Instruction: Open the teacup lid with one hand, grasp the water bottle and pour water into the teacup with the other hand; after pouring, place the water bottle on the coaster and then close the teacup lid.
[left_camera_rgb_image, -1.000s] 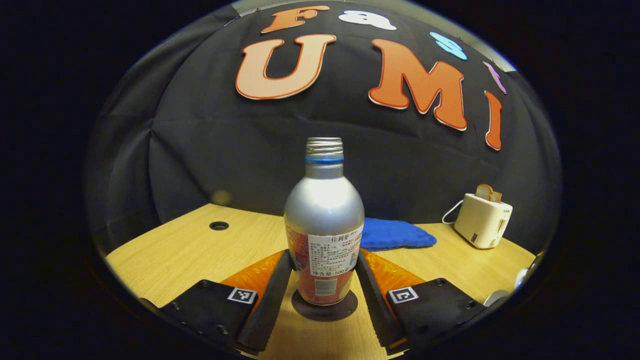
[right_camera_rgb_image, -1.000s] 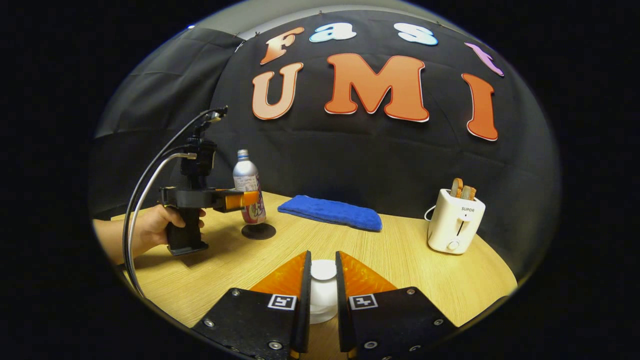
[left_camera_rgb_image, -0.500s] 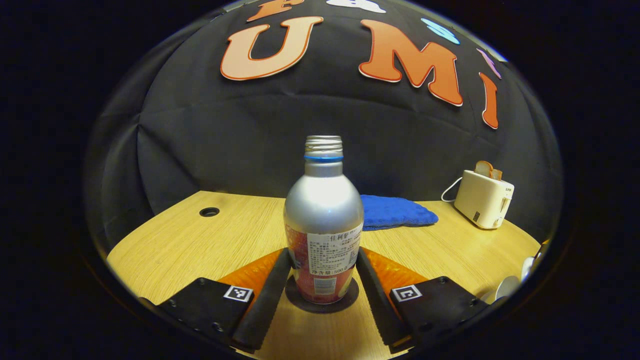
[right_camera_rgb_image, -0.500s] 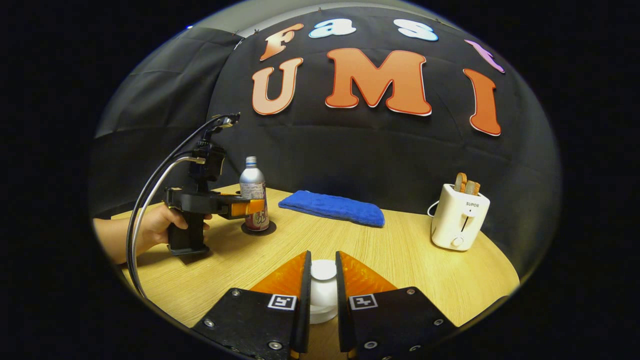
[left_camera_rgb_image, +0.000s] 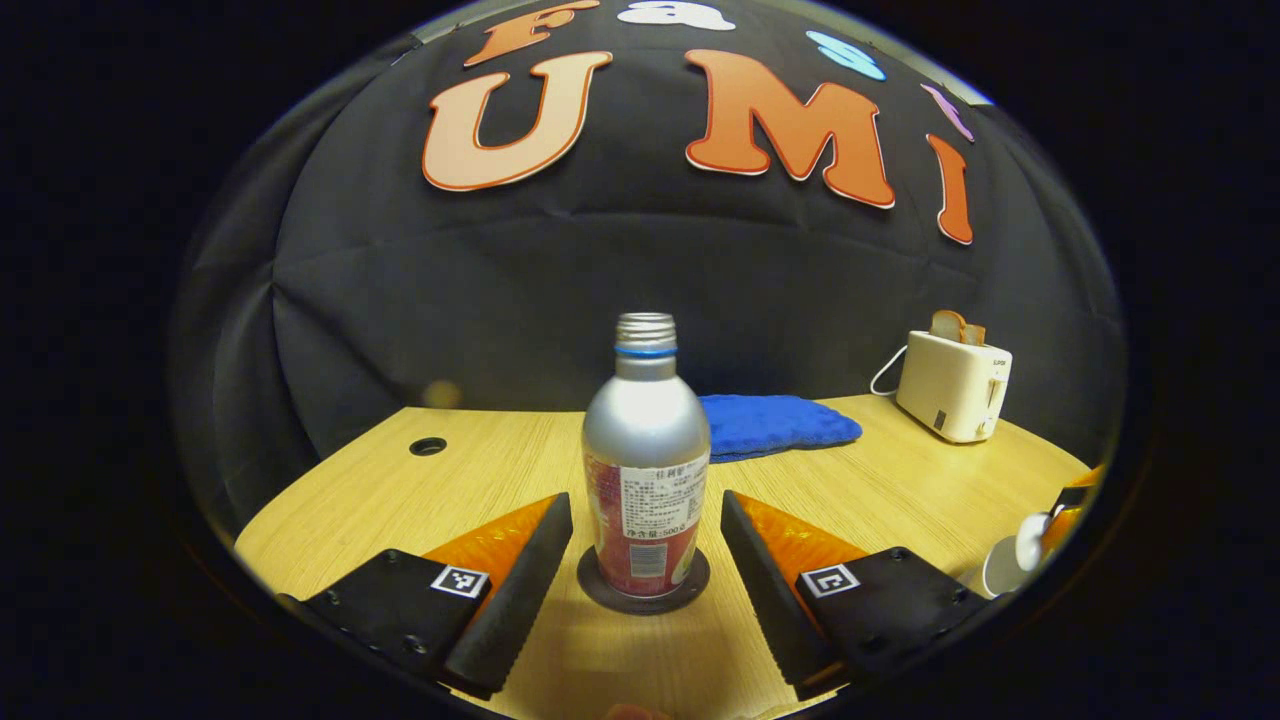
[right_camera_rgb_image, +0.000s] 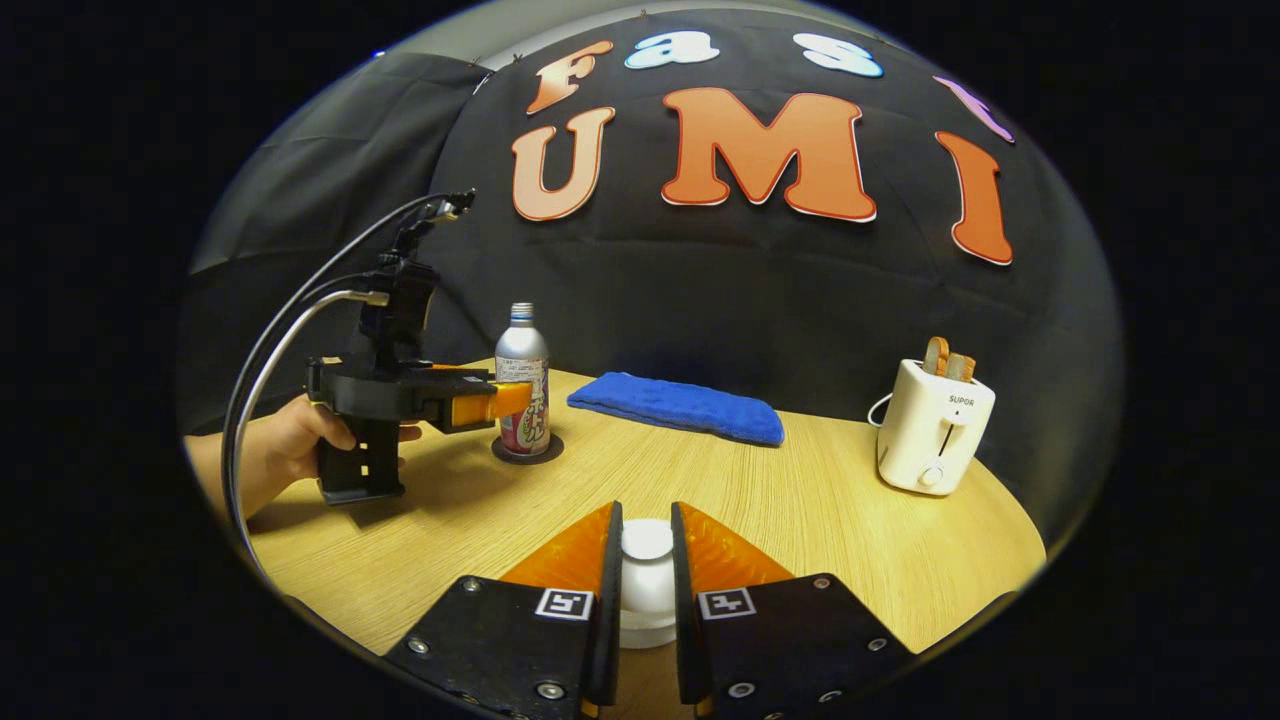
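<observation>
Standing upright on its dark coaster (left_camera_rgb_image: 643, 597) atop the wooden table (left_camera_rgb_image: 480, 470), the water bottle (left_camera_rgb_image: 646, 470) sits between the spread, non-touching left gripper (left_camera_rgb_image: 645, 530). The right gripper (right_camera_rgb_image: 646, 560) pinches the white teacup lid (right_camera_rgb_image: 647, 541). A blue cloth (right_camera_rgb_image: 677, 406) and white toaster (right_camera_rgb_image: 934, 425) rest near the black wall.

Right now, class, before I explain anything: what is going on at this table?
A person is working with a two-finger tool in each hand. The left tool is open, its fingers on either side of the water bottle without touching it; the bottle stands upright and uncapped on the dark coaster. The right tool is shut on the white teacup lid. Whether the lid is on the cup cannot be told. A blue cloth and a toaster sit further back on the wooden table.
</observation>
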